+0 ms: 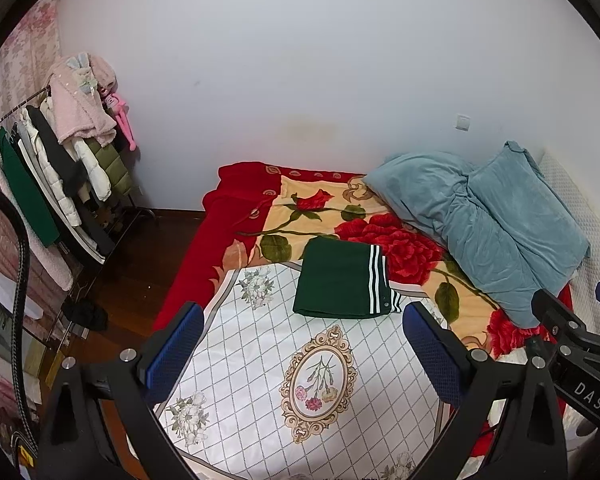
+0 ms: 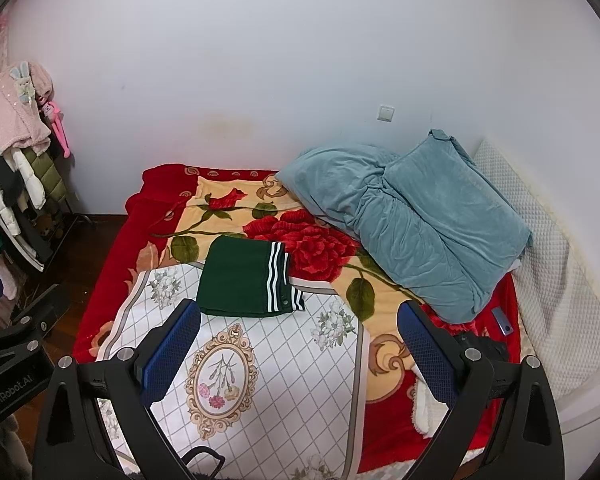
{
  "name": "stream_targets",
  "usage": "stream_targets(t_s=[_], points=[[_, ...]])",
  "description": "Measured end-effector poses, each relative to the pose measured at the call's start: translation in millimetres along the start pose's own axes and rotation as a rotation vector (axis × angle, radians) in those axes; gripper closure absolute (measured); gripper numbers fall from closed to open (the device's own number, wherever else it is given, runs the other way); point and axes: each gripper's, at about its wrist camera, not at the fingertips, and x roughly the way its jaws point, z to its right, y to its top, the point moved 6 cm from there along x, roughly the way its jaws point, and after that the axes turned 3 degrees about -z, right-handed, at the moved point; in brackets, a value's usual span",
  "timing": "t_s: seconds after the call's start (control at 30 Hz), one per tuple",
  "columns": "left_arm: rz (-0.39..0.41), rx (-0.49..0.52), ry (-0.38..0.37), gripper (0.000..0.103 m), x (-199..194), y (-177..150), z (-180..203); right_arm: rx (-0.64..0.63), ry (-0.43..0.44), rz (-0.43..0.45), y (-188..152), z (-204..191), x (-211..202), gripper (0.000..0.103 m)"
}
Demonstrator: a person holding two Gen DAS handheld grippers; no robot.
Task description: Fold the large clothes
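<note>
Dark green knit with white stripes: the folded garment [image 1: 342,280] lies as a compact rectangle at the far edge of the white diamond-print cloth [image 1: 260,344], partly over the rose blanket [image 1: 284,208] that covers the bed [image 1: 180,280]. We read that spot as deliberate: pushed away from the near working area, it leaves the flat printed cloth free as a folding surface for whatever comes next.

Left claw [image 1: 304,344]: released, blue pads [image 1: 176,344] spread wide, nothing between them. It hangs above the near part of the cloth, well short of the garment. Right claw [image 2: 300,344]: likewise released and empty, over the same cloth, garment [image 2: 246,278] ahead of it and slightly left. Each claw shows at the edge of the other's view, so the two are held side by side, both well apart from the bundle.

Our judgement: this piece looks finished. Edges are squared, striped hem turned to one side, no loose sleeve or leg trailing. Wide, empty claws held back from it fit a pause between items rather than a fold in progress.

Blue-grey quilt [image 2: 416,220] is heaped toward the head of the bed against the wall, clear of the cloth, presumably shoved there to make room. Clothes rack [image 1: 56,168] stands at left by the wall, hung with coats; a likely source of further garments, though we cannot tell.

A small dark device [image 2: 502,320] lies on the blanket below the quilt; what it is we cannot make out.
</note>
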Motion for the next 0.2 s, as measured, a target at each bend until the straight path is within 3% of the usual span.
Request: stream_targets(t_s=[0.2], points=[[0.0, -0.002, -0.003, 0.002, 0.1, -0.3, -1.1, 0.003, -0.003, 0.001, 0.2, -1.5, -1.6, 0.003]])
